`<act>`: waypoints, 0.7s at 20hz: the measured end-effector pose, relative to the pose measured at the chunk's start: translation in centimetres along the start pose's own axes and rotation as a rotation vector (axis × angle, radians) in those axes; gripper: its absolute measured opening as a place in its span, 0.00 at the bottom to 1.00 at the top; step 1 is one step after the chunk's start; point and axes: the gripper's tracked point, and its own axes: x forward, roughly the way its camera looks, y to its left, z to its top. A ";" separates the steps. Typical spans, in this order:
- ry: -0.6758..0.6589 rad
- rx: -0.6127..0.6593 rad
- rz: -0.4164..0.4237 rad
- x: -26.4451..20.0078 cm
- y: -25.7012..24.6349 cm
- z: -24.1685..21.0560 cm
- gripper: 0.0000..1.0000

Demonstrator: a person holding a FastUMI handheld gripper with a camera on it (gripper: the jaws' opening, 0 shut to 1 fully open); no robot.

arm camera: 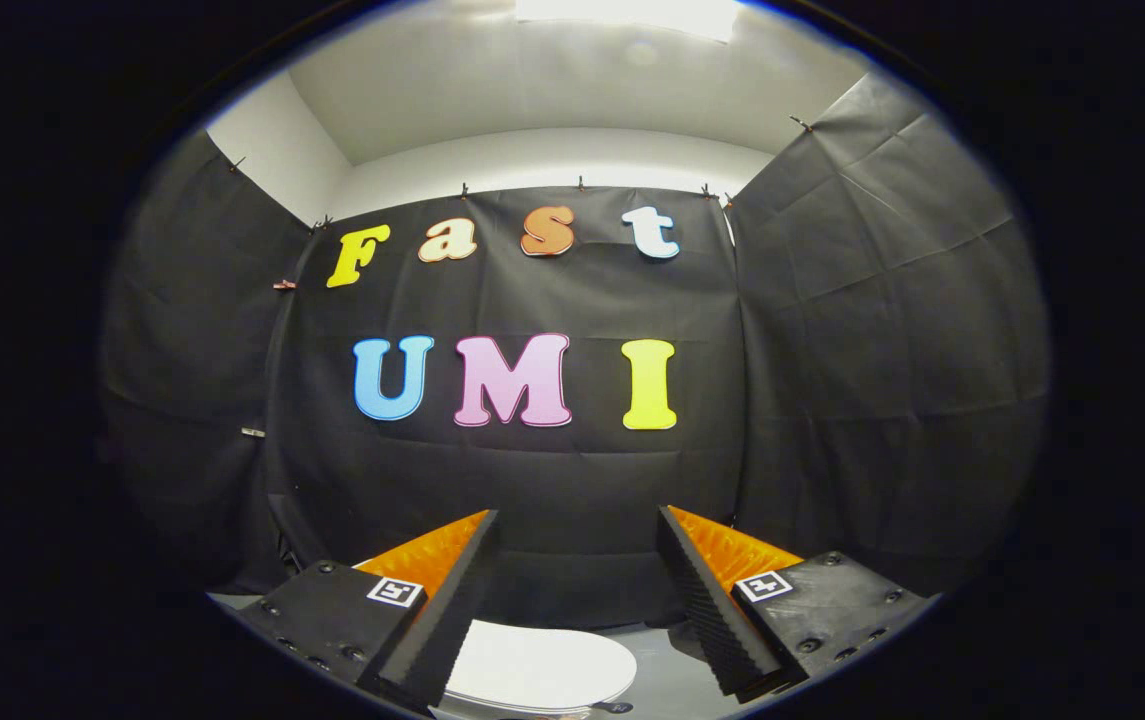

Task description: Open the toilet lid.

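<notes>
— Black cloth walls close in the booth, with a pale ceiling above; where is the toilet lid (542,665)?

— Low down, at about six o'clock from the gripper (577,540); it lies flat and closed between the fingers and below them, its far rim rounded; its near part is hidden.

— And the fingers?

— Spread wide, holding nothing; the lid is well apart from them.

— How will it handle?

— I judge it a stiff, smooth plastic shell, light but slippery, swinging on a hinge; I cannot tell which end carries the hinge; best to hook or pinch the free rim and lift gently.
</notes>
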 end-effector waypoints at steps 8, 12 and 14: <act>0.051 0.074 -0.138 1.9 -4.8 -4.4 0.98; 0.124 0.185 -0.208 2.5 -7.9 -10.3 0.98; 0.170 0.256 -0.238 2.9 -9.3 -13.7 0.98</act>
